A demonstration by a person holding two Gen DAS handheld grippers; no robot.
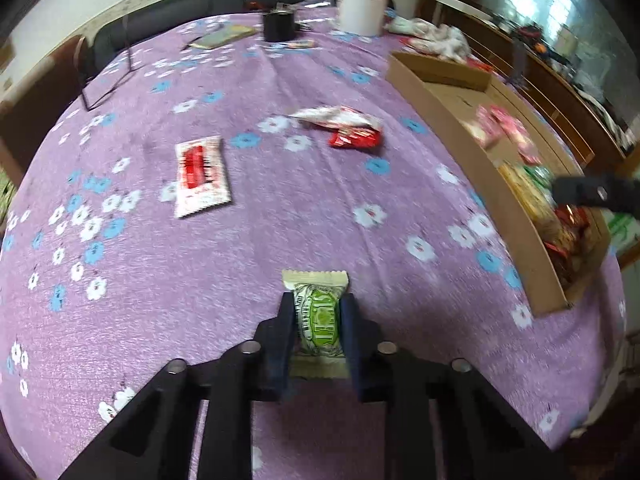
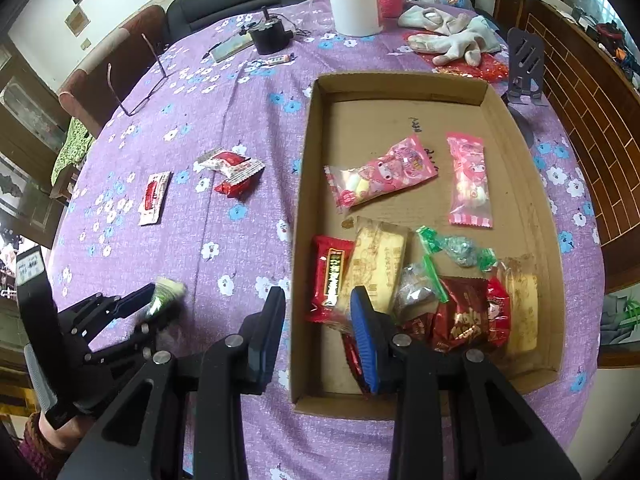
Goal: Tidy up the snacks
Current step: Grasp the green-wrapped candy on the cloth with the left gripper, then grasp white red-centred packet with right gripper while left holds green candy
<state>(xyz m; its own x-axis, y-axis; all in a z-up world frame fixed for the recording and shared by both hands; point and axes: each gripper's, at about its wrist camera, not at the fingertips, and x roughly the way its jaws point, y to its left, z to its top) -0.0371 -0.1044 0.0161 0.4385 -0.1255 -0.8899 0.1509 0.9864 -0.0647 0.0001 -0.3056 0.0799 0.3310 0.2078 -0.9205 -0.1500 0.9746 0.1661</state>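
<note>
My left gripper (image 1: pixel 318 304) is shut on a green and cream snack packet (image 1: pixel 318 314) just above the purple tablecloth; it also shows in the right wrist view (image 2: pixel 160 300). My right gripper (image 2: pixel 318 300) is open and empty, straddling the left wall of the cardboard tray (image 2: pixel 300 208). The tray holds several snacks, among them pink marshmallow bags (image 2: pixel 380 176) and red packets (image 2: pixel 330 276). On the cloth lie a flat red and white packet (image 1: pixel 202 176) and a pile of red and white packets (image 1: pixel 344 126).
A white tub (image 2: pixel 354 6), a black pot (image 2: pixel 270 38), glasses (image 2: pixel 136 80), white gloves (image 2: pixel 452 38) and a black stand (image 2: pixel 524 68) sit at the table's far side. The tray (image 1: pixel 460 152) lies right of my left gripper.
</note>
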